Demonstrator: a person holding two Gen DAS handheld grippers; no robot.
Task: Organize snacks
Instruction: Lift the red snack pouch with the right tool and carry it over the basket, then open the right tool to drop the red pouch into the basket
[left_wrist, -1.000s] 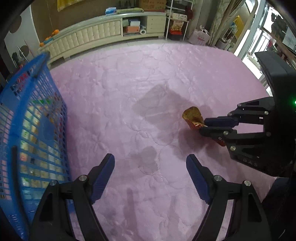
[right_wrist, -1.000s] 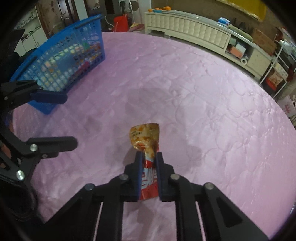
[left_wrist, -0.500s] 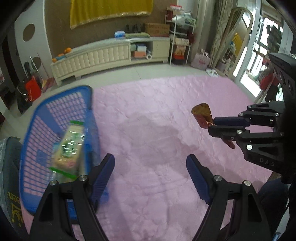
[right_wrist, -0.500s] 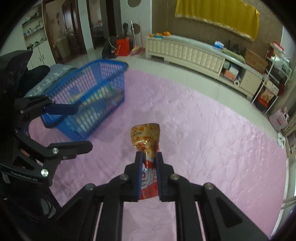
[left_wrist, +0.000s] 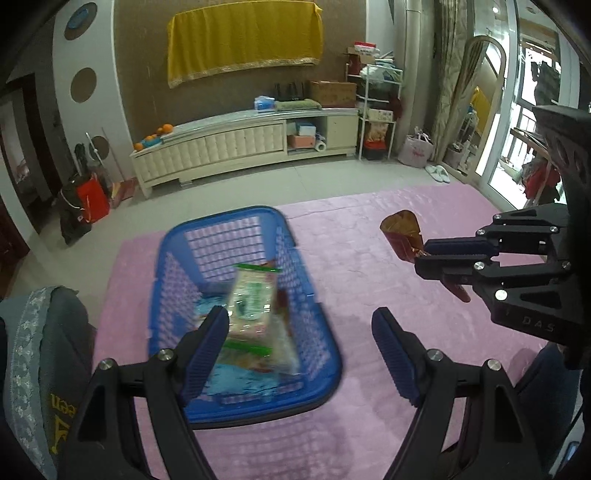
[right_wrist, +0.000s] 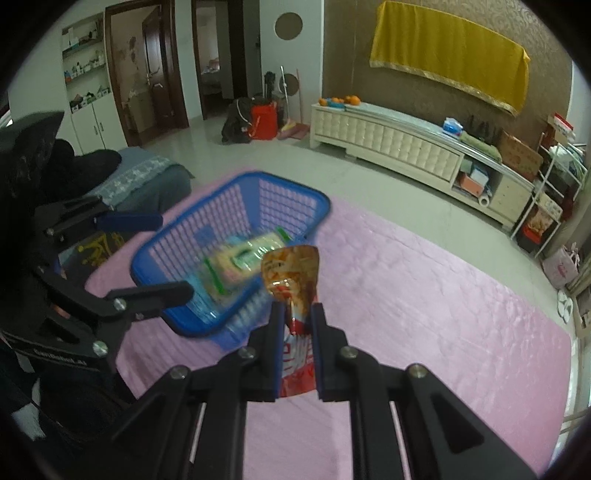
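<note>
The right tongs (right_wrist: 297, 325) are clamped tight on a crinkled orange-and-red foil snack packet (right_wrist: 291, 273), whose flared top sticks up past the blue pads while its red lower part hangs between the black arms, held in the air above the pink quilted mat (right_wrist: 424, 302). The left tongs (left_wrist: 299, 343) stand wide apart with nothing between their ribbed blue pads. A blue plastic lattice basket (left_wrist: 317, 332) sits on the mat near its far left corner, holding blurred wrapped snacks, among them a pale packet with green bands (left_wrist: 253, 295).
</note>
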